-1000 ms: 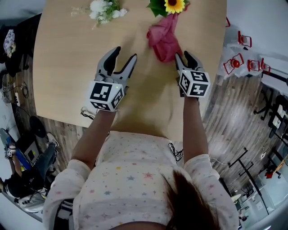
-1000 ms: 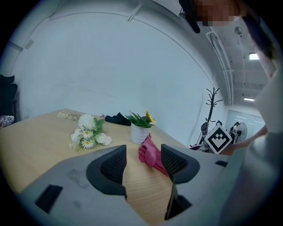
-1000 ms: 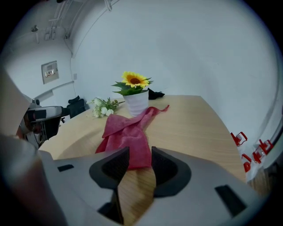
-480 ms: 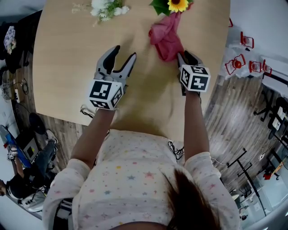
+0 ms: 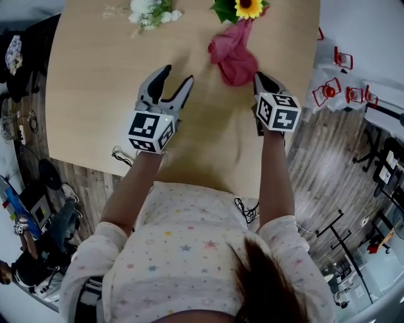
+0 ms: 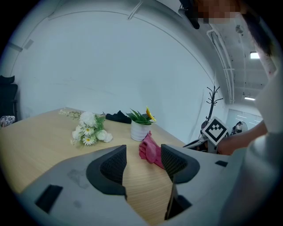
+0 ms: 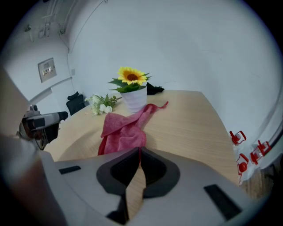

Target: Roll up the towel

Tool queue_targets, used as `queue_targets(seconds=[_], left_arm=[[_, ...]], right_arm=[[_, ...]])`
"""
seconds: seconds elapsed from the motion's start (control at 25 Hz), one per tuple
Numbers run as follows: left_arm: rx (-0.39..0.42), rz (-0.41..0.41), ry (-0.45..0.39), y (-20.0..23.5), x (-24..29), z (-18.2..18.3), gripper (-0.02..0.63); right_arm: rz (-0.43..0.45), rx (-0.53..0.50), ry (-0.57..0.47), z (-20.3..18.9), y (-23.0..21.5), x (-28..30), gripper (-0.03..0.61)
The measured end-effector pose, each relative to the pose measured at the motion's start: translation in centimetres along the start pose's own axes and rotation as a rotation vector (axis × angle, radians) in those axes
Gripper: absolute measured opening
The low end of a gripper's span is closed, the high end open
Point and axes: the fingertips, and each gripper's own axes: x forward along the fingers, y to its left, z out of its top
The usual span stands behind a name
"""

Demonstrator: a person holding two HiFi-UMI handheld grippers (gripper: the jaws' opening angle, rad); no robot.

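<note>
A crumpled red towel (image 5: pixel 235 53) lies on the light wooden table (image 5: pixel 95 76), one end trailing up to the sunflower pot (image 5: pixel 243 7). My right gripper (image 5: pixel 260 79) sits at the towel's near right corner. In the right gripper view its jaws are closed together on the edge of the towel (image 7: pixel 126 130), which spreads away from the right gripper (image 7: pixel 139 149) toward the pot (image 7: pixel 132 99). My left gripper (image 5: pixel 175 74) hovers to the left of the towel, open and holding nothing. In the left gripper view the towel (image 6: pixel 150 150) shows beyond the left gripper (image 6: pixel 143 161).
A bunch of white flowers (image 5: pixel 148 9) lies at the table's far edge, left of the pot. A black object (image 6: pixel 118 117) rests behind the pot. Red clamps (image 5: pixel 328 88) sit on a surface off the table's right edge. The table's near edge is close to the person's body.
My right gripper has shifted slightly to the right, and the towel's near end has followed it. The left gripper has hardly moved and stays open.
</note>
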Motion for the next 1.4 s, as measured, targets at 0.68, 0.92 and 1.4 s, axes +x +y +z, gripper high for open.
queue_targets(seconds=[0.68, 0.92, 1.4], left_arm=[[0.113, -0.198, -0.032, -6.2, -1.3, 1.9, 0.242], [0.145, -0.237, -0.053, -8.2, -2.3, 3.0, 0.242], [0.177, -0.255, -0.064, -10.0, -3.6, 4.1, 0.241]], right_arm=[[0.136, -0.049, -0.339, 13.1, 5.7, -11.9, 0.012], [0.161, -0.112, -0.448, 17.4, 7.9, -17.0, 0.012], [0.229, -0.204, -0.577, 20.7, 11.8, -24.8, 0.012]])
